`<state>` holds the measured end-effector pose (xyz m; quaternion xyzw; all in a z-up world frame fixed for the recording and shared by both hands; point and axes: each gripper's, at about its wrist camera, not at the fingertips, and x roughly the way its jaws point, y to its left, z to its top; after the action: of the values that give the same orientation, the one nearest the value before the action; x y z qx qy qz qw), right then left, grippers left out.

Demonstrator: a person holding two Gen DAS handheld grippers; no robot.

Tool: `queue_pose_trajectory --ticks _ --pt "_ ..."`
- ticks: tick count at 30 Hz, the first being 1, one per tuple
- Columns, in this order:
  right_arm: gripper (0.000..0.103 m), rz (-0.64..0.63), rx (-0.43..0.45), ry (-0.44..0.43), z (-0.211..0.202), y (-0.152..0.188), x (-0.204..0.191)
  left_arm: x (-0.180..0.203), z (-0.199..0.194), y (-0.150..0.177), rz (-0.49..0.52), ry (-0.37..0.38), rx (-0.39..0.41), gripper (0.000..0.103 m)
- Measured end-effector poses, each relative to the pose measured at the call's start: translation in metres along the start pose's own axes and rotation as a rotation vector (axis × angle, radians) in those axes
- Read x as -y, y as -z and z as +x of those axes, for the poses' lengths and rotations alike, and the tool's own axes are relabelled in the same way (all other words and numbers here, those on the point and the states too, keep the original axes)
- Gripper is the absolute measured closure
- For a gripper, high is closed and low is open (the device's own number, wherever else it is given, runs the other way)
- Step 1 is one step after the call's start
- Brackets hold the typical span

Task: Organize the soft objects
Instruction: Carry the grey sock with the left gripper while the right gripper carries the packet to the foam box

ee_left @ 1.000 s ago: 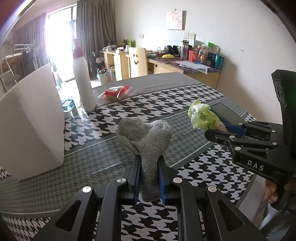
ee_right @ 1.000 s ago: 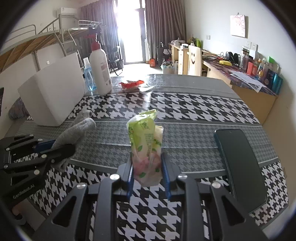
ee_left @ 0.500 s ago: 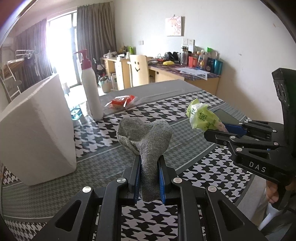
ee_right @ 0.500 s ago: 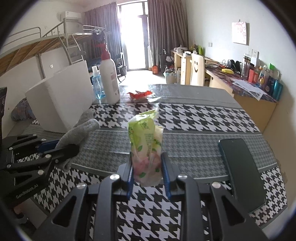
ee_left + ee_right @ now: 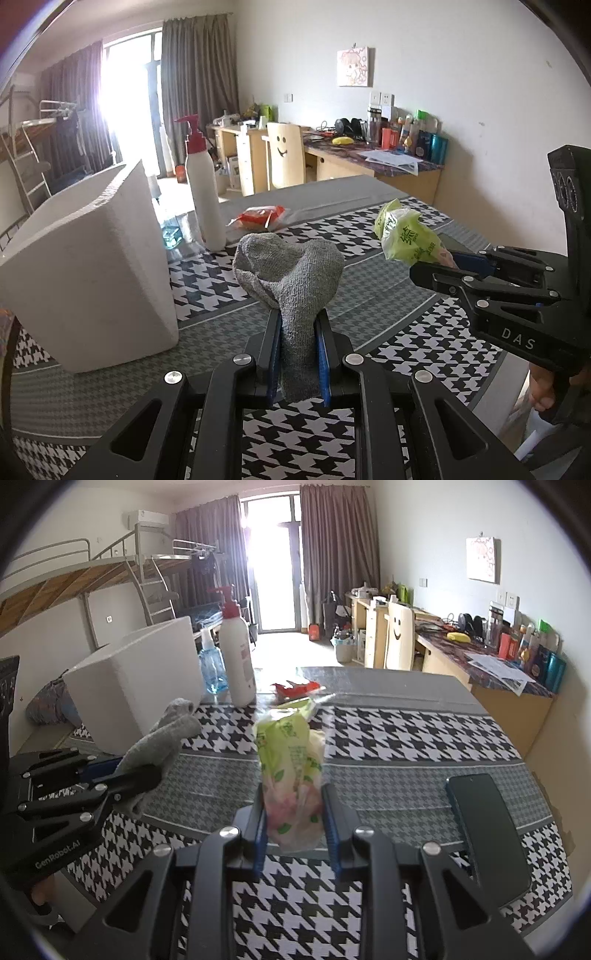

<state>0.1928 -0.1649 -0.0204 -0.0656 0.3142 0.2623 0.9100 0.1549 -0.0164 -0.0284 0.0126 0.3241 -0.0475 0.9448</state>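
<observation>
The grey sock (image 5: 291, 273) is clenched in the left tool (image 5: 297, 354) and held clear above the table (image 5: 388, 295). The green tissue pack (image 5: 291, 771) is clamped in the right tool (image 5: 295, 830), likewise off the table. Both pickups are complete; placement is not. The white foam box (image 5: 92, 280) at the table's left edge is the likely destination.
</observation>
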Motion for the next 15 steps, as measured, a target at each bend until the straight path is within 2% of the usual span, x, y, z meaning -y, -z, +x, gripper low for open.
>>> queue_pose_trajectory --ticks 15 --pt "0.072 -0.019 0.036 -0.013 -0.005 -0.01 -0.014 -0.016 -0.015 0.0 -0.017 -0.007 0.036 0.085"
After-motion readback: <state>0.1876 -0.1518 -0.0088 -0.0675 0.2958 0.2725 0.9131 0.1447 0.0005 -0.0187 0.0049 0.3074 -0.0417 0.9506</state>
